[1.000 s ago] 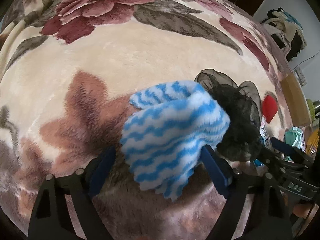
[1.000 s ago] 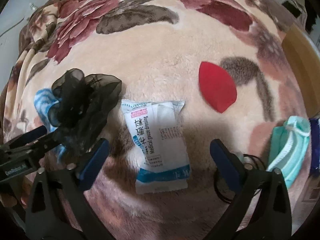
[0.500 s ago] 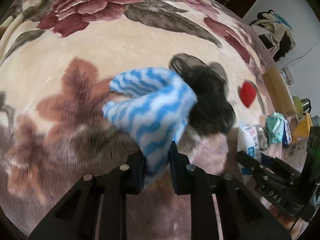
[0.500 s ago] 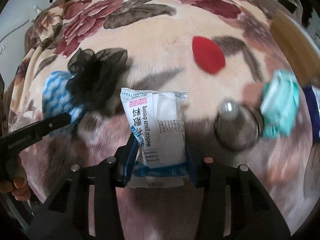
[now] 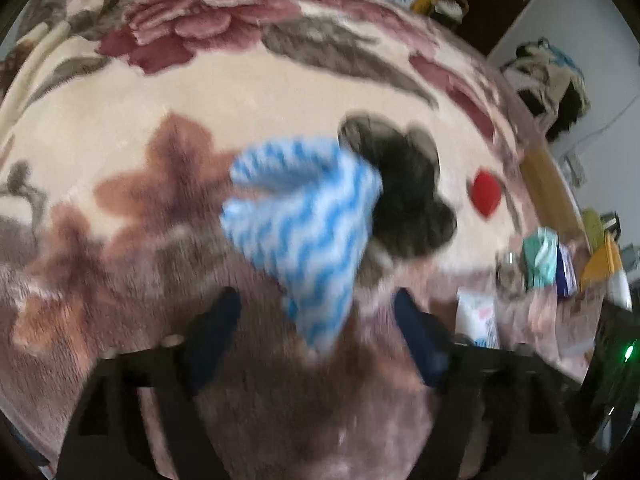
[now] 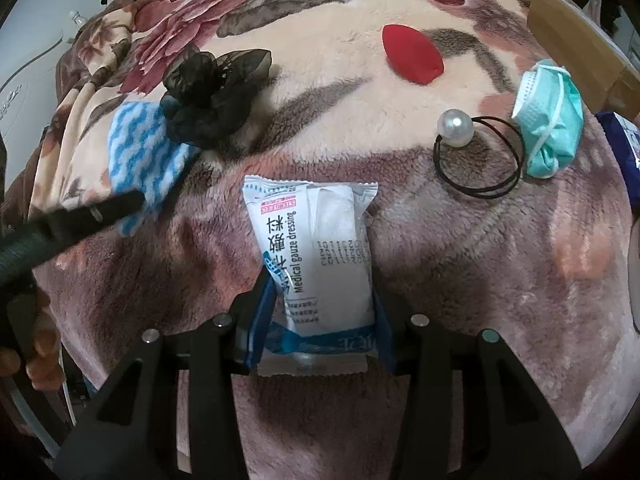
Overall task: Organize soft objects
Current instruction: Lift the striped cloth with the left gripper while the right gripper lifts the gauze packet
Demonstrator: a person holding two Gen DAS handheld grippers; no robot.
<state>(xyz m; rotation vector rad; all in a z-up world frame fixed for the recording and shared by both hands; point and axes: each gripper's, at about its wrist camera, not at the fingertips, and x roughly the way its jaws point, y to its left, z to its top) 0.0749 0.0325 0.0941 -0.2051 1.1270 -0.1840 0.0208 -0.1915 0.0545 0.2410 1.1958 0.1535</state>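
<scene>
Left tongs [image 5: 316, 320]: jaws opening and already spread wide, pads clear of the cloth; the tip of the cloth lies between them (this view is blurred).
Right tongs [image 6: 318, 312]: clamped on the lower part of the gauze packet, one blue pad against each long edge, jaws easing apart slightly.
Gauze packet [image 6: 320, 256]: white wrapper printed "Medical gauze dressing", its far end pointing away from the right tongs over the blanket.
Blue-and-white cloth [image 5: 304, 224]: wavy-striped, crumpled, lying on the blanket just ahead of the left tongs; in the right wrist view [image 6: 140, 156] it sits left of the packet with a finger of the left tongs crossing its near corner.
Black mesh scrunchie [image 6: 212, 96]: touching the far right edge of the cloth, partly overlapping it; in the left wrist view [image 5: 404, 196] it shows as a dark smear.
Red sponge [image 6: 412, 54]: teardrop-shaped, well beyond the packet, apart from everything else.
Pearl hair tie [image 6: 478, 156]: black loops with a white bead, right of the packet, just beside the mask.
Teal face mask [image 6: 552, 116]: bunched up, near the right edge of the bed.
Floral blanket [image 6: 440, 280]: plush cream and rose covering on the bed, carrying all of these (no bench here).
Person's hand [image 6: 38, 360]: fingers at the lower left edge.
</scene>
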